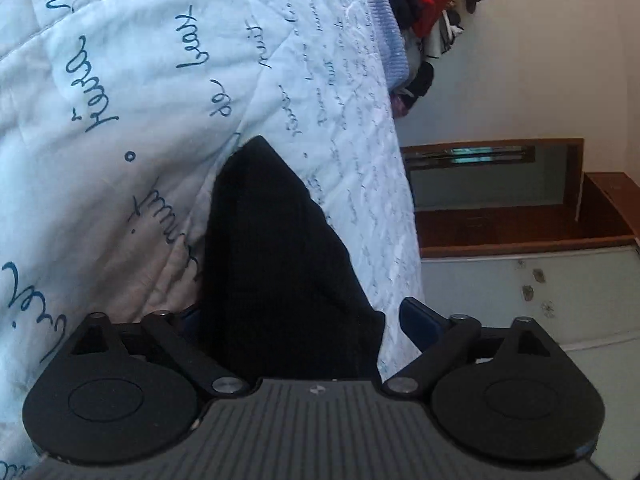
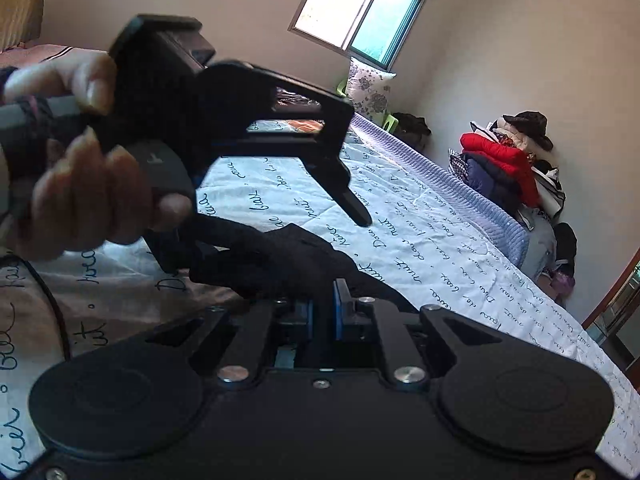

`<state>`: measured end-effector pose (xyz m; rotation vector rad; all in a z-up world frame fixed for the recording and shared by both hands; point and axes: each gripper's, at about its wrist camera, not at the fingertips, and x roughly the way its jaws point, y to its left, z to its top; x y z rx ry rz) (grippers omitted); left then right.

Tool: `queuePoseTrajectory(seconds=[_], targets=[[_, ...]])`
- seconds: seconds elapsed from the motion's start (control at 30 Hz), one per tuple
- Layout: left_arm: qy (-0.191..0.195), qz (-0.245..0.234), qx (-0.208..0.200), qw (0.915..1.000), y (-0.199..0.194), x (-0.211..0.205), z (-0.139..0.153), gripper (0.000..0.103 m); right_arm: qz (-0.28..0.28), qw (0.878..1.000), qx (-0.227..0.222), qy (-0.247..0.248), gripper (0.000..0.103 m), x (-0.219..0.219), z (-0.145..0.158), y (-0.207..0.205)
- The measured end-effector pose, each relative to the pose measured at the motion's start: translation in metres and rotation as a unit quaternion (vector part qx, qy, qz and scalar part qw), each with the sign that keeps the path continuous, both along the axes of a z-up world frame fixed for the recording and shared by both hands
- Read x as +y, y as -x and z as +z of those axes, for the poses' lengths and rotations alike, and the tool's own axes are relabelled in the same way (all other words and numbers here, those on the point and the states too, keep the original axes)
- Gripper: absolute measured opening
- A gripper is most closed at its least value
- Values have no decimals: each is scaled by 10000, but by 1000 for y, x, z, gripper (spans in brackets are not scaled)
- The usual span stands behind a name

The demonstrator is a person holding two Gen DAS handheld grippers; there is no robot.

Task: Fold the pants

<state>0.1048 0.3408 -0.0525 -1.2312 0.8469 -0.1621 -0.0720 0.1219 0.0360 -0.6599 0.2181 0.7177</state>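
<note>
The black pants (image 1: pixel 276 264) lie bunched on a pale blue bedspread (image 1: pixel 120 100) printed with dark script. In the left wrist view the cloth fills the space between the blue pads (image 1: pixel 420 318) of my left gripper (image 1: pixel 304 316), whose jaws stand wide apart around it. In the right wrist view my right gripper (image 2: pixel 322 304) has its blue pads (image 2: pixel 340 300) close together, pinching an edge of the black pants (image 2: pixel 280 260). The left gripper's body (image 2: pixel 224 120), held by a hand (image 2: pixel 88 196), hangs just above and left of the pants.
A pile of clothes (image 2: pixel 512 160) with a red jacket sits at the bed's far side. A wooden cabinet (image 1: pixel 520 208) stands beside the bed edge. A window (image 2: pixel 360 12) and flowered pillow (image 2: pixel 370 90) are at the far wall.
</note>
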Motion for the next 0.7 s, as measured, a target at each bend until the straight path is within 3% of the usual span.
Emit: queuePoseTrajectory(seconds=[0.03, 0.1, 0.13, 0.17, 0.23, 0.33, 0.4, 0.47, 0.53, 0.57, 0.6, 0.67, 0.7], targets=[[-220, -18, 35, 9998, -4, -1, 1, 52, -11, 10000, 15, -19, 9, 0, 1, -2], [-690, -303, 125, 9971, -11, -5, 5, 34, -48, 10000, 64, -37, 9, -1, 0, -3], [-976, -400, 98, 9944, -12, -7, 11, 29, -65, 9999, 111, -30, 9, -1, -1, -6], [-1370, -491, 50, 9893, -13, -11, 19, 28, -62, 9999, 153, -53, 9, -2, -3, -6], [-2294, -577, 69, 9716, -15, -20, 35, 28, -32, 9996, 292, 1, 14, 1, -8, -6], [-3112, -787, 116, 9470, -21, -33, 50, 27, -44, 9985, 462, -285, 53, -5, -6, -1], [-3651, -929, -19, 9263, -19, -47, 63, 26, -65, 9940, 781, -758, 57, -21, 4, -4], [-4079, -1014, -217, 9071, -18, -64, 79, 24, -172, 9803, 1305, -1471, 59, -51, 17, -13], [-4282, -1035, -401, 8968, -15, -75, 95, 23, -450, 9436, 2096, -2524, 63, -95, 25, -36], [-4298, -1018, -464, 8959, -15, -79, 101, 23, -655, 9158, 2526, -3053, 68, -116, 26, -50], [-4279, -1003, -505, 8968, -14, -82, 106, 23, -893, 8800, 3008, -3564, 72, -136, 23, -68], [-4275, -993, -510, 8971, -16, -88, 112, 23, -1495, 8242, 3789, -3934, 78, -156, 7, -99], [-4269, -983, -489, 8976, -17, -90, 114, 23, -1866, 8016, 4288, -3725, 80, -156, -10, -117]])
